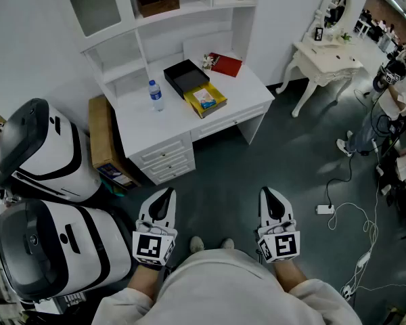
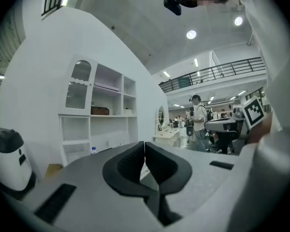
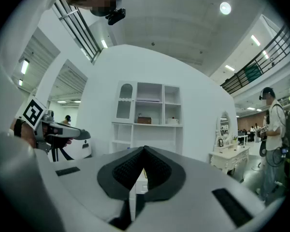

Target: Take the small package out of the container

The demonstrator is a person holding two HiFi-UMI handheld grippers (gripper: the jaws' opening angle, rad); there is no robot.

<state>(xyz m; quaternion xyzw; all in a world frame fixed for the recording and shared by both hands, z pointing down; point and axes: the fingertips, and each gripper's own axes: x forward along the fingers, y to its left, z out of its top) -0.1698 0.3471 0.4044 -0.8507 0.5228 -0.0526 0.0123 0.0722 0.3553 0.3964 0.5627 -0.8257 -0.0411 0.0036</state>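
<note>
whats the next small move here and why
Probably step up to the desk: the left gripper and right gripper are shut and empty, far short of the yellow container holding the package.

1. Ahead of me a white desk with drawers stands against the wall.
2. A water bottle stands upright near its left side.
3. A black box lies open mid-desk, with a yellow box just in front of it.
4. A red book lies flat at the back right.
</note>
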